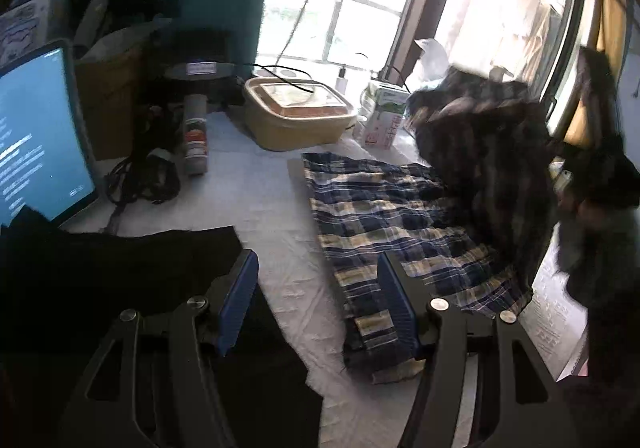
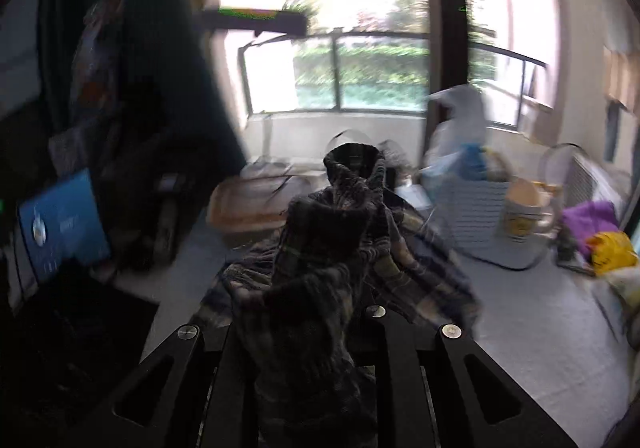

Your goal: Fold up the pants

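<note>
Light source: daylight through the window (image 1: 332, 8), blown out to white in the left wrist view; milder in the right wrist view (image 2: 340, 60), where green foliage outside stays readable. Foreground below the window: dim, near black around the laptop screen (image 1: 36, 144), which glows blue. Sharpness: left view mostly crisp, the lifted part of the pants (image 1: 480, 152) smeared; right view blurred throughout (motion streaks on pants (image 2: 320, 268) and basket (image 2: 480, 216)). Edges: strong fisheye bending, dark corners.
</note>
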Demonstrator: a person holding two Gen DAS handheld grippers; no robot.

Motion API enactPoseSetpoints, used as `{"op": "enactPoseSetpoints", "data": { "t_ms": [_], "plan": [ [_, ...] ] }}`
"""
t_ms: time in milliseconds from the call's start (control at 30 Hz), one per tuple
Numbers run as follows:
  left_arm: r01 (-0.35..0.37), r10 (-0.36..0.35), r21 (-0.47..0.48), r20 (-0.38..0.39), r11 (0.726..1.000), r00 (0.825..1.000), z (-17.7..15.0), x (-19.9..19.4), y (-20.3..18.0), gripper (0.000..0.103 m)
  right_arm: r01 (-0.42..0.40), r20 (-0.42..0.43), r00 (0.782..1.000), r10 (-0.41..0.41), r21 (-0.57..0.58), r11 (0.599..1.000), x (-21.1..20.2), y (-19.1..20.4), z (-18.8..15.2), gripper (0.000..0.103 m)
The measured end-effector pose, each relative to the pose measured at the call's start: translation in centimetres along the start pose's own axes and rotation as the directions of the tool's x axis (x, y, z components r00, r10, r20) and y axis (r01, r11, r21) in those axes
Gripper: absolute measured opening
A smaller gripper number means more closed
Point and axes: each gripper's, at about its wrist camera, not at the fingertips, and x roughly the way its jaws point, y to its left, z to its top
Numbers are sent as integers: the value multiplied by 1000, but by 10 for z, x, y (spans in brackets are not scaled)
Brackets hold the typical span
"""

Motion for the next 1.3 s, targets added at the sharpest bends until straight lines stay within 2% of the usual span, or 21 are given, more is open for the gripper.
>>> {"op": "enactPoseSetpoints", "data": {
  "t_ms": [200,333,600,633,700,767,800,933,1167,1233,1300],
  "plan": [
    [-17,17,-50,4,999,1000,-6,-9,24,62,-73,-133,989,63,-77,994,46,56,-19,13],
    [-35,35,-70,3,997,999,-9,-11,34,62,-106,-237,969,75,-121,987,64,80,-36,14],
    [-63,64,-95,3,993,998,-6,-13,39,62,-131,-250,963,96,-124,984,58,84,-41,17],
    [-67,68,-96,3,993,998,-5,-13,38,62,-133,-250,963,97,-128,983,55,83,-41,19],
    [-77,78,-95,7,992,997,-3,-15,36,62,-110,-242,968,70,-159,981,53,84,-41,33],
    [-82,83,-93,13,992,996,1,-16,33,62,-88,-229,972,44,-185,979,50,84,-42,68],
    [-86,88,-90,18,992,996,3,-17,31,62,-95,-224,973,51,-190,977,48,83,-42,72],
    [-94,96,-85,20,992,995,8,-17,24,62,-120,-212,974,75,-212,970,37,84,-42,72],
    [-99,101,-73,19,992,995,16,-17,8,62,-199,-227,962,152,-202,959,16,79,-47,73],
    [-79,80,-65,15,995,997,18,-17,2,62,-183,-218,967,133,-226,957,14,78,-50,78],
    [-19,19,-41,11,999,1000,20,-16,-9,62,-155,-203,973,110,-225,962,19,73,-51,83]
  ]
}}
